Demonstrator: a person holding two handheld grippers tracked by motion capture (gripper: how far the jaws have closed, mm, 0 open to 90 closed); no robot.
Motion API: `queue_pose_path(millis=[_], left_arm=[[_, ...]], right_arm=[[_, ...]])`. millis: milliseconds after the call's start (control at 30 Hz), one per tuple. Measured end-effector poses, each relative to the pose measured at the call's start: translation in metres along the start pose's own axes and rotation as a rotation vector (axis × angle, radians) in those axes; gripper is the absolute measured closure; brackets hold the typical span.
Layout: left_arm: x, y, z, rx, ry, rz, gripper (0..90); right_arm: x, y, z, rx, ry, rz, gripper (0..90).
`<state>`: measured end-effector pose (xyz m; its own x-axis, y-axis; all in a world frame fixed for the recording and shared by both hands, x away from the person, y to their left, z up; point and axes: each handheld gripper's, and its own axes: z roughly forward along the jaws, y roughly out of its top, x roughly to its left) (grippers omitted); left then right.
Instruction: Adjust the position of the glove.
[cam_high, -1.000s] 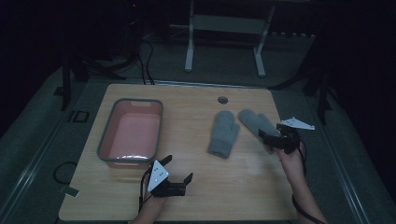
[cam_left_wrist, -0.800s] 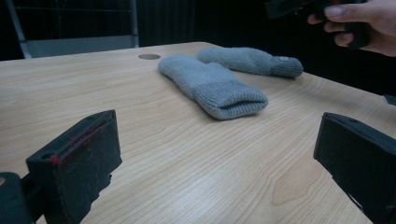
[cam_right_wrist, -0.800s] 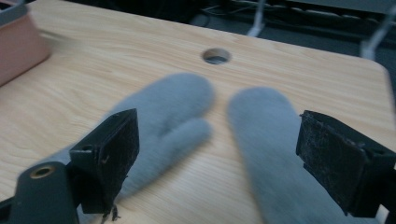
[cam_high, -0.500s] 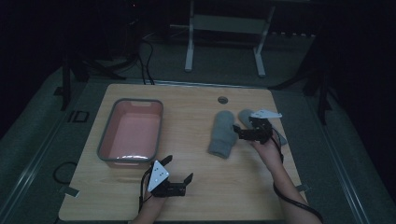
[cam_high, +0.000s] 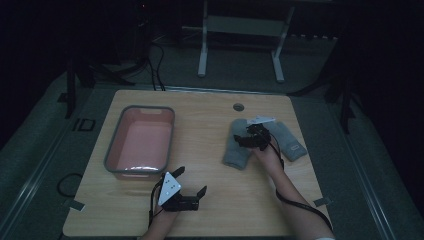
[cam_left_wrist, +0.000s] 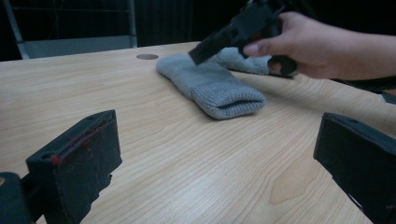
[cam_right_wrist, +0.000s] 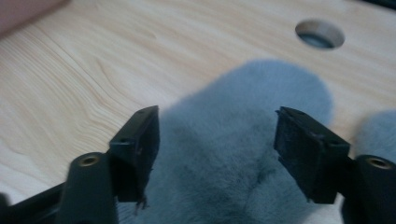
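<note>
Two grey mittens lie side by side on the wooden table. The left mitten (cam_high: 236, 149) (cam_left_wrist: 212, 86) (cam_right_wrist: 233, 154) points its cuff toward the front. The right mitten (cam_high: 288, 141) lies angled to the right, partly hidden behind the hand. My right gripper (cam_high: 248, 137) (cam_right_wrist: 217, 154) hovers open just above the left mitten, a jaw on either side of its fuzzy middle. My left gripper (cam_high: 189, 187) (cam_left_wrist: 215, 168) rests open near the table's front edge, with nothing between its jaws; it looks toward the mittens and the other hand (cam_left_wrist: 317, 51).
A grey-rimmed pink tub (cam_high: 116, 144) stands at the left of the table. A round cable hole (cam_high: 238, 107) (cam_right_wrist: 320, 34) sits near the far edge. Bare wood lies between the two grippers. Stands and cables occupy the dark floor behind.
My right gripper has moved left from the table's right edge, past the right mitten, to above the left mitten. The left gripper has stayed put.
</note>
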<state>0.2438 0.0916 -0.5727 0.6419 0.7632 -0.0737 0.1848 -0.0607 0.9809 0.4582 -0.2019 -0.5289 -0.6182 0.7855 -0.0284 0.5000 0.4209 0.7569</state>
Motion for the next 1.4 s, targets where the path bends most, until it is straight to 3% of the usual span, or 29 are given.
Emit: queue_pose_path(millis=[200, 400, 500, 733, 867, 1000, 1100, 1400], left_arm=[[0.000, 0.000, 0.000, 0.003, -0.003, -0.002, 1.0], [0.001, 0.000, 0.000, 0.004, -0.006, -0.006, 1.0], [0.001, 0.000, 0.000, 0.002, -0.005, -0.007, 1.0], [0.001, 0.000, 0.000, 0.003, -0.005, -0.007, 1.0], [0.001, 0.000, 0.000, 0.001, -0.004, -0.007, 1.0], [0.000, 0.000, 0.000, 0.002, -0.005, -0.005, 1.0], [0.000, 0.000, 0.000, 0.002, -0.006, -0.004, 1.0], [0.001, 0.000, 0.000, 0.006, -0.010, -0.004, 1.0]], right_arm=[[-0.001, -0.012, 0.019, 0.071, 0.006, -0.046, 44.1], [-0.002, -0.012, 0.019, 0.059, 0.037, -0.046, 72.3], [0.000, -0.009, 0.015, 0.057, 0.054, -0.053, 78.2], [0.017, 0.000, -0.004, 0.032, 0.171, -0.135, 79.6], [0.033, 0.003, -0.023, -0.002, 0.238, -0.172, 79.6], [0.046, 0.002, -0.038, -0.024, 0.261, -0.178, 79.5], [0.051, -0.003, -0.040, -0.025, 0.284, -0.173, 79.4], [0.048, -0.031, -0.017, 0.053, 0.265, -0.145, 77.5]])
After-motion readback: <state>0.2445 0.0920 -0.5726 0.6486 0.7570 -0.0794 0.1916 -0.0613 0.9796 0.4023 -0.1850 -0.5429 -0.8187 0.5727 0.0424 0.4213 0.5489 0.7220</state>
